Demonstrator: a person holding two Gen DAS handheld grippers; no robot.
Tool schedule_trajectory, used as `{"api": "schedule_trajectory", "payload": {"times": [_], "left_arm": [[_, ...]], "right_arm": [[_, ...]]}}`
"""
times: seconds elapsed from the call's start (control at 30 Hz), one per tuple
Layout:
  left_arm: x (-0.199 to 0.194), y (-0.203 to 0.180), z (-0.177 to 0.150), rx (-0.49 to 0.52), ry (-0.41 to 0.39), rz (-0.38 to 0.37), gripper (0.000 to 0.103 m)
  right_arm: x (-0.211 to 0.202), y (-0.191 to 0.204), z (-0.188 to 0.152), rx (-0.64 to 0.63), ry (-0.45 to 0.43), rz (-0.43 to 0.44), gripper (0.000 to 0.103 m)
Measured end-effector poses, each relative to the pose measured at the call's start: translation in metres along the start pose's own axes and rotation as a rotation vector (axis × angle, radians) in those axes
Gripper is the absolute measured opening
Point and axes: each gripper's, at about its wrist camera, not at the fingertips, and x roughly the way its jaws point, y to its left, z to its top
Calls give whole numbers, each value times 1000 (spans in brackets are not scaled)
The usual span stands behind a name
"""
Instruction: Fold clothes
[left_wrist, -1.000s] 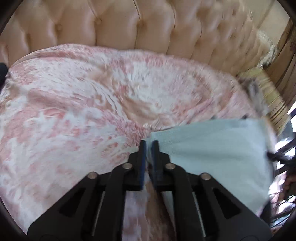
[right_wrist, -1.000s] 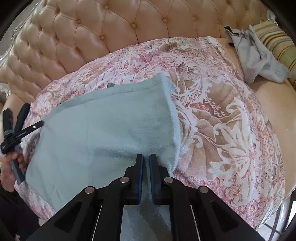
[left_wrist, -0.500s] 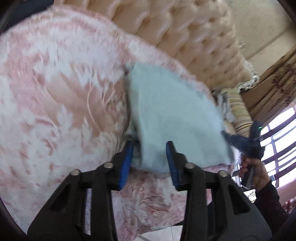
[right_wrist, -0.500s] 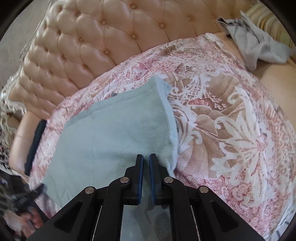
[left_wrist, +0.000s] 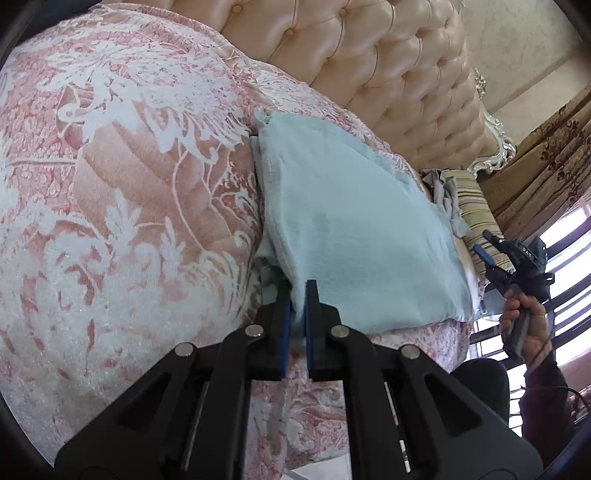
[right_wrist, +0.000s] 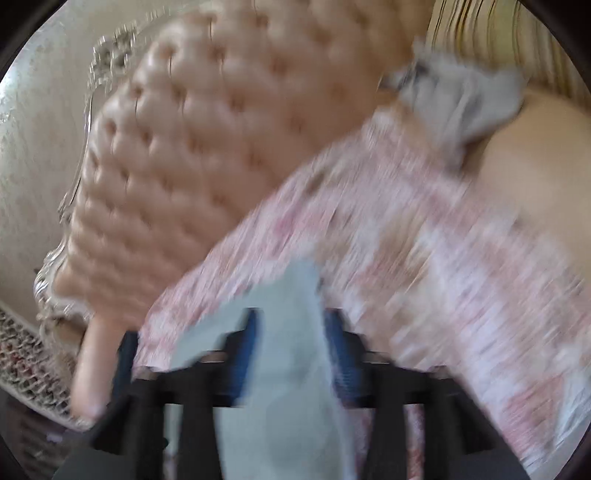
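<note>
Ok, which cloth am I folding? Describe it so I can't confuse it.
Start at the tufted beige headboard, then drop to the pink floral bedspread. The pale blue folded cloth lies flat on it, its near corner pinched by the left gripper. Unlike the crumpled grey garment by the striped pillow, it's smooth and blue.

Home bedrm: tufted headboard (left_wrist: 388, 70), bedspread (left_wrist: 122, 192)

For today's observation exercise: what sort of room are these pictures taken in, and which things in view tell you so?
Most likely a bedroom at home. A tufted peach headboard rises behind a bed with a pink patterned bedspread, and patterned curtains hang by a window. A folded pale blue garment lies on the bed.
</note>
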Motion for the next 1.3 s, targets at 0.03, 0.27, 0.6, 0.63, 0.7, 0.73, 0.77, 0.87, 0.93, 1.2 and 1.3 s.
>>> {"api": "schedule_trajectory", "payload": {"times": [0.03,0.27,0.6,0.63,0.7,0.73,0.77,0.87,0.93,1.2,1.3], "left_arm": [[0,1,0,-2,0,-7,8],[0,-1,1,9,-16,-13,8],[1,-25,-1,64,-6,118,8],[2,-28,-2,76,-1,134,8],[6,-31,-2,91,9,163,9],[7,-32,-2,93,12,175,9],[8,-33,-3,92,13,184,10],[11,-36,-2,100,20,213,10],[15,-39,-3,117,27,237,11],[23,-49,-5,175,48,307,14],[22,-48,-5,172,48,310,14]], "right_arm": [[2,-4,5,6,13,31,55],[34,-36,27,33,92,120,55],[59,-3,27,-237,150,42,22],[59,1,27,-265,149,31,18],[66,9,25,-316,157,-22,7],[70,13,25,-342,161,-49,5],[72,15,23,-361,160,-72,4],[69,18,18,-409,144,-181,3],[66,18,16,-424,131,-242,3],[61,27,17,-446,83,-360,3],[54,32,17,-463,68,-366,3]]}}
